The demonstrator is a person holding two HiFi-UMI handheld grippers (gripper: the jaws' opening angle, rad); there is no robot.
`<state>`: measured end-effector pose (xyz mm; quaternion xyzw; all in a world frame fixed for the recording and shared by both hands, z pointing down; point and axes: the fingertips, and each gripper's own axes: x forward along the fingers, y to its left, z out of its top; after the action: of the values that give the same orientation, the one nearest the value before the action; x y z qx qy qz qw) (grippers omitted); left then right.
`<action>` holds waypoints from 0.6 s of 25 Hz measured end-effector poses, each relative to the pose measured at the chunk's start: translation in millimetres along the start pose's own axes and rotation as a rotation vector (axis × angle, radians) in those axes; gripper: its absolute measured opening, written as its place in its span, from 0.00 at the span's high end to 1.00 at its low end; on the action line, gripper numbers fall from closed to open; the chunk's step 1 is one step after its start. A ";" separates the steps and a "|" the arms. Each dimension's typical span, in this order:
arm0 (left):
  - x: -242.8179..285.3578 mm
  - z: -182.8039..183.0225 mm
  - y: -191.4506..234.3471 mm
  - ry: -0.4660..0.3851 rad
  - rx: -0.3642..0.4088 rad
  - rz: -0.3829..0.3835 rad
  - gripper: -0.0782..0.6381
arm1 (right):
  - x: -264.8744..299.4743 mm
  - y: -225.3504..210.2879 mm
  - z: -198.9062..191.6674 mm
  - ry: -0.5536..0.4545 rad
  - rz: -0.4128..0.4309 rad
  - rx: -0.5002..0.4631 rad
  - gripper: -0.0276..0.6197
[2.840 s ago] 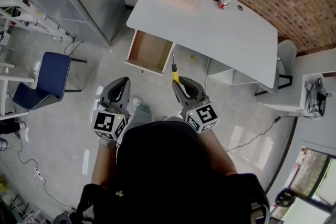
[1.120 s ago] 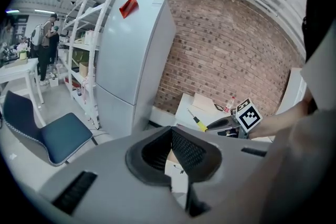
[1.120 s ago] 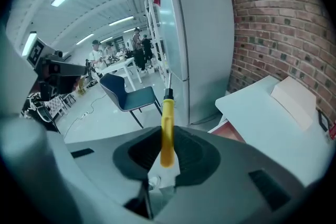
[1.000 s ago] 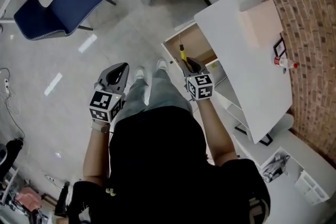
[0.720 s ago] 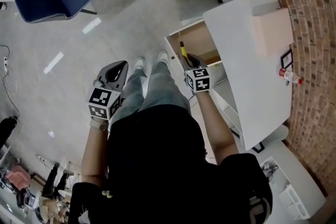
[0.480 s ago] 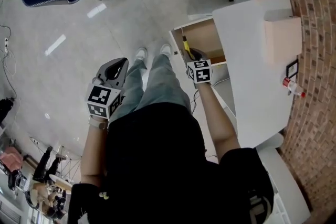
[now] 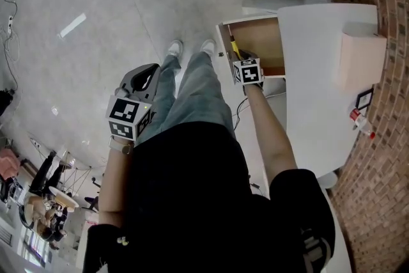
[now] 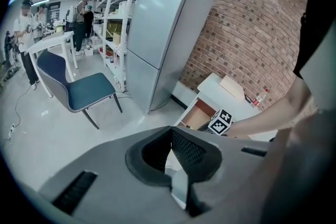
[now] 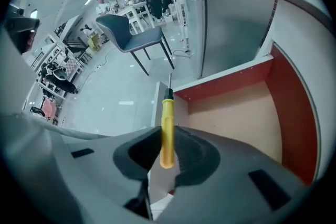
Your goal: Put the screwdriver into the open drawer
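One screwdriver: slim yellow handle, black collar, thin steel shaft. Gripped at the butt end of the handle, shaft sticking straight out ahead of the jaws.
Where: in the air over the open drawer, by its front edge, tip reaching past the front panel. I can't tell if it's below the rim yet.
Right gripper: jaws closed partway, pads pressing both sides of the handle. It's tipped steeply down, which I judge is so I can lower the tool inside.
Drawer: pulled out from under the white desk. Wood bottom bare, room to lay the tool flat.
Left gripper: jaws closed tip to tip, nothing in them. Hangs by my left leg, well apart from the drawer, so it's not in the way.
Step, my call: lower, then release.
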<state>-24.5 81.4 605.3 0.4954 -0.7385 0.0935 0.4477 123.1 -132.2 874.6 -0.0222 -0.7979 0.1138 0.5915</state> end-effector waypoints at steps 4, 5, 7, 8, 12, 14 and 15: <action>3.2 -14.7 1.9 0.032 -0.005 0.020 0.89 | 21.0 -7.4 -14.3 0.047 0.002 -0.020 0.83; 3.3 -17.4 3.1 0.037 -0.012 0.026 0.89 | 25.6 -8.5 -16.5 0.057 0.004 -0.024 0.83; 4.1 -22.4 4.9 0.047 -0.024 0.034 0.89 | 34.5 -11.7 -20.6 0.075 0.006 -0.025 0.83; 4.7 -25.0 5.6 0.052 -0.027 0.037 0.89 | 39.0 -13.8 -22.6 0.083 0.005 -0.023 0.83; 8.6 -32.9 6.8 0.073 -0.032 0.053 0.89 | 56.8 -22.2 -32.1 0.110 0.012 -0.003 0.83; 11.2 -34.8 5.9 0.079 -0.039 0.055 0.88 | 65.3 -26.4 -36.5 0.122 0.022 0.007 0.83; 12.8 -35.9 5.2 0.083 -0.043 0.054 0.89 | 69.5 -28.1 -38.2 0.129 0.027 0.009 0.83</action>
<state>-9.7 96.5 637.5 0.4614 -0.7342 0.1103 0.4858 141.3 -141.7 956.2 -0.0374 -0.7572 0.1239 0.6402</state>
